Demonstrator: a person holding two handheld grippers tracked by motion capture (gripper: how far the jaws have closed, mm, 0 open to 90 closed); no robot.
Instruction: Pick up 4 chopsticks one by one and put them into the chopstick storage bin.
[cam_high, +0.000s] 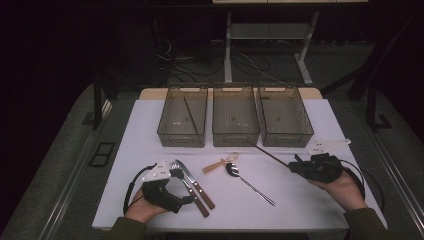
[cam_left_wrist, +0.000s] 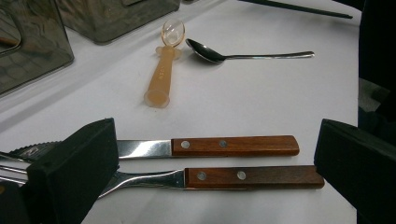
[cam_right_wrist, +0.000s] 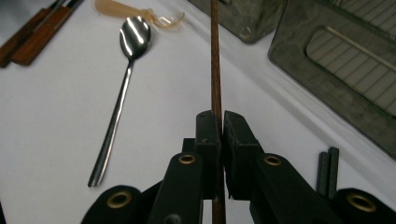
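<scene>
Jaws of right gripper (cam_right_wrist: 219, 122) clamped tight on thin dark-brown wooden chopstick (cam_right_wrist: 215, 60), raised off white counter (cam_high: 280, 200), pointing 10 o'clock. Left gripper (cam_left_wrist: 212, 172) jaws wide apart, straddling wooden-handled knife (cam_left_wrist: 205, 146) and wooden-handled fork (cam_left_wrist: 219, 178), gripping neither.

Three bins are sitting in a row along the table's (cam_high: 320, 200) far edge: the left bin (cam_high: 183, 118), with a chopstick (cam_high: 190, 115) lying in it, the middle bin (cam_high: 235, 117) and the right bin (cam_high: 285, 117). Near the front left corner, a knife (cam_high: 196, 184) and fork (cam_high: 187, 186) are lying side by side. Toward the centre, a plastic spoon (cam_high: 220, 163) is lying just left of a metal spoon (cam_high: 247, 182). Another chopstick (cam_high: 267, 153) is slanting above the table right of centre.
</scene>
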